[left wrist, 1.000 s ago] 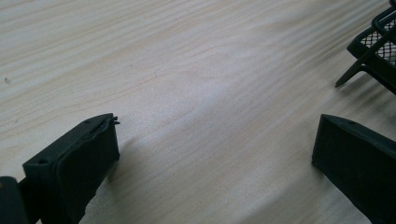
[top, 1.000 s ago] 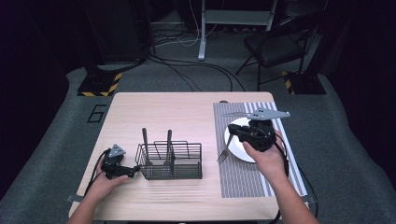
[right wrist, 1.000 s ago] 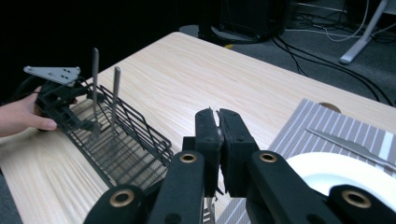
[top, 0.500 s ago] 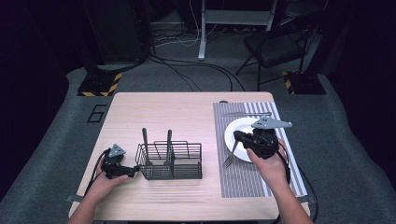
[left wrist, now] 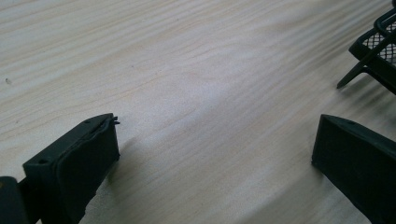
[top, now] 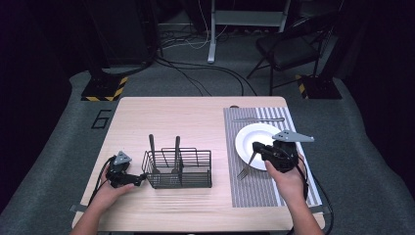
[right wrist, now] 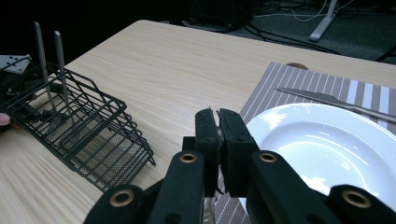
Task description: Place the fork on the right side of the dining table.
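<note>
The right tongs (top: 255, 148) clamp a fork (top: 247, 165) tines-down beside the plate (top: 254, 133), lower right, ready for laying; the left tongs (left wrist: 210, 154) gape empty.

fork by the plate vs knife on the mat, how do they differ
The fork is clamped in the right gripper, tilted, tines down on the mat left of the plate. The knife lies flat and free beyond the plate, crosswise. Both are metal cutlery on the striped mat.

glossy white plate (top: 259, 138), matt wire basket (top: 178, 169), pale wooden table (top: 186, 117)
</note>
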Demonstrator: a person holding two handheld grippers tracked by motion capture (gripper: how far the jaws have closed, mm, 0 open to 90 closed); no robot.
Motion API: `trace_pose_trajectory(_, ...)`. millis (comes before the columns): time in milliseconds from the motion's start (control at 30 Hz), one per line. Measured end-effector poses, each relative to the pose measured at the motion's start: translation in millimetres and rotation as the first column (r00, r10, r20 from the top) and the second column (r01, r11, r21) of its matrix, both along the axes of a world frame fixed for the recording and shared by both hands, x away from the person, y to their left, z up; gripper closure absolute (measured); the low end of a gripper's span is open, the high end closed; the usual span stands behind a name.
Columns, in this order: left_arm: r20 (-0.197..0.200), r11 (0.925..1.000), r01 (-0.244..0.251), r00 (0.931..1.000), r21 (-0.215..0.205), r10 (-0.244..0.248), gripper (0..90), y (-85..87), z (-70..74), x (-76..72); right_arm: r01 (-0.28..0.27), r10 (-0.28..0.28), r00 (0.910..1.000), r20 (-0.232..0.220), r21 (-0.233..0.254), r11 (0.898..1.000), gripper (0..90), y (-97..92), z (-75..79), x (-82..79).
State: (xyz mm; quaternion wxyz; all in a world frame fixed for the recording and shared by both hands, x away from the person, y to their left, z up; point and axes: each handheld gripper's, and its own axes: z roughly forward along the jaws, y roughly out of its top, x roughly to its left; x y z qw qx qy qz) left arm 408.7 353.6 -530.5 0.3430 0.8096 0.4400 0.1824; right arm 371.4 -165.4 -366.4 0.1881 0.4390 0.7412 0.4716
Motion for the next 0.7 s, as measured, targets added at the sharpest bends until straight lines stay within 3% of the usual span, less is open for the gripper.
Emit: trace_pose_trajectory(700, 0.001, 1.0000, 0.000, 1.0000, 0.001, 0.000, 0.3, 0.1, 0.1, 0.0, 0.048, -0.046, 0.9984, -0.033, 0.043, 0.998, 86.4, -10.9, -20.7, 0.8)
